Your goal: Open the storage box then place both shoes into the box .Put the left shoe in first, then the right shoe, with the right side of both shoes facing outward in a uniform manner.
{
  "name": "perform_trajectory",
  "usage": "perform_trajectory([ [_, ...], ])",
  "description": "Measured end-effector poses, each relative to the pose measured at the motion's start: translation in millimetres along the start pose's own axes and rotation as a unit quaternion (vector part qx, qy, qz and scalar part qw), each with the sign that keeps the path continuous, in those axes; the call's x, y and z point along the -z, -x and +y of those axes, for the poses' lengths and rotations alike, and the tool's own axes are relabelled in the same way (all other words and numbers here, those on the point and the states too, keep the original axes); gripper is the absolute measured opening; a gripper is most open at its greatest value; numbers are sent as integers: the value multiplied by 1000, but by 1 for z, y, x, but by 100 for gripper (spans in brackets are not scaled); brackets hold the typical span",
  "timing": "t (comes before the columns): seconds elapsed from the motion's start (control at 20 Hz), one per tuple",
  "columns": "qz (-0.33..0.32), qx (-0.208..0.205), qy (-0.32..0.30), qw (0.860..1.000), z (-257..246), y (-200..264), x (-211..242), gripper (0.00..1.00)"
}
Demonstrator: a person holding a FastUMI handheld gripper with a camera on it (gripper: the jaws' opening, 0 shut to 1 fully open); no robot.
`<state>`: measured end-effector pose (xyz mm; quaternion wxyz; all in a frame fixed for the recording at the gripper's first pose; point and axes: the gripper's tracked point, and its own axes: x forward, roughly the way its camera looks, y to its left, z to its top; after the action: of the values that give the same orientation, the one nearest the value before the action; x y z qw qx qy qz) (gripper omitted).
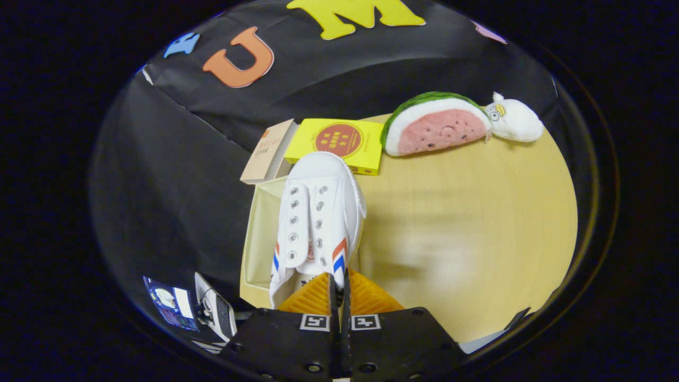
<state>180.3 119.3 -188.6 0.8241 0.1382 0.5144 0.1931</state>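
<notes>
A white canvas shoe [318,217] with red and blue stripes and empty eyelets hangs toe-away from my gripper [340,289]. The fingers are nearly closed and pinch the shoe's rear rim between them. The shoe hovers over the open cream storage box [258,239], which lies below and to the left of the fingers at the table's left edge. The inside of the box is mostly hidden by the shoe. I cannot tell whether another shoe lies in it.
A yellow box [339,143] and a tan carton [268,152] stand just beyond the shoe's toe. A watermelon plush [437,124] and a white plush [517,122] lie at the far right of the wooden table [467,223]. A small screen [172,305] sits lower left.
</notes>
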Motion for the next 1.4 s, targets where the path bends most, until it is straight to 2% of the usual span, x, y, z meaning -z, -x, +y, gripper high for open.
perform_trajectory([
  [0.3,-27,47,24,998,50,-52,-9,0],
  [0.5,-31,95,32,994,47,-82,0,0],
  [0.8,-52,121,54,990,54,-91,5,0],
  [0.9,-61,100,67,991,63,-92,9,11],
  [1.0,-81,96,83,989,67,-86,5,41],
  [1.05,-87,102,89,987,67,-82,6,46],
  [1.15,-84,103,100,986,67,-75,8,63],
  [1.25,-92,111,108,984,65,-62,14,88],
  [1.4,-116,128,121,978,60,-39,20,90],
])
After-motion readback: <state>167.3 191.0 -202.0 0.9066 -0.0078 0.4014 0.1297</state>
